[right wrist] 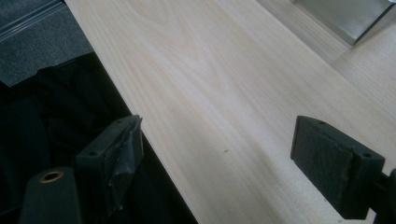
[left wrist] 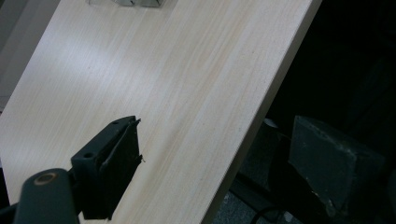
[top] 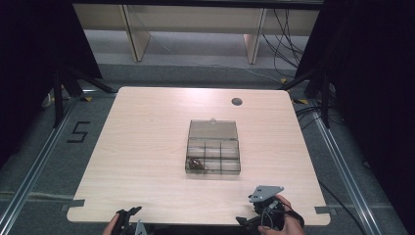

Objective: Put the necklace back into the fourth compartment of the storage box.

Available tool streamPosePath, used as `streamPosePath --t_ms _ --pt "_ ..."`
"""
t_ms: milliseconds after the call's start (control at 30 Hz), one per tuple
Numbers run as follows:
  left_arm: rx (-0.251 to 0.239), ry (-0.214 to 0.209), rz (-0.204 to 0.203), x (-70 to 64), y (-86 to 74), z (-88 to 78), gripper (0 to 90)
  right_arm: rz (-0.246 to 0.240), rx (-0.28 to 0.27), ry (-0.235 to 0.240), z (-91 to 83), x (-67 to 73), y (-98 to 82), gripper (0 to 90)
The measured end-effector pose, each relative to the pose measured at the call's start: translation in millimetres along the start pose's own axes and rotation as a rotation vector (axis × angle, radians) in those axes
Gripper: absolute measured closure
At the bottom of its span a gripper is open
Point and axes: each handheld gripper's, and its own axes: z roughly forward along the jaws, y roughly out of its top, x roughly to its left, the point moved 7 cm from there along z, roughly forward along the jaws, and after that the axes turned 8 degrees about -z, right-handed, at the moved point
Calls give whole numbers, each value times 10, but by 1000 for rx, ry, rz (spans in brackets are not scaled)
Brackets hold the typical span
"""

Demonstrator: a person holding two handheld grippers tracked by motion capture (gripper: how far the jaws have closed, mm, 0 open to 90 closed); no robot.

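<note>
Right gripper (top: 259, 208), left gripper (top: 128, 218): at counter (top: 147, 147) near edge, fingers wide, empty. Box (top: 214, 147): mid-counter, lid open. We judge nothing begun; next, reach forward.

A compartment box (top: 213, 157) lies near the middle of the desk (top: 142, 142), its lid (top: 213, 129) laid open toward the far side. A tangle of small items (top: 196, 165) sits in the near-left compartment. A cable hole (top: 237, 102) lies in the desk beyond the box, toward the far right. The left tongs (top: 128, 220) and right tongs (top: 262, 215) hang at the near edge, well apart from the box.
</note>
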Motion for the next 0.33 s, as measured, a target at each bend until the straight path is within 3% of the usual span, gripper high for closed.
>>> streamPosePath --t_ms 333 --pt "4 1 5 2 1 -6 158 9 -3 3 -18 -51 -46 179"
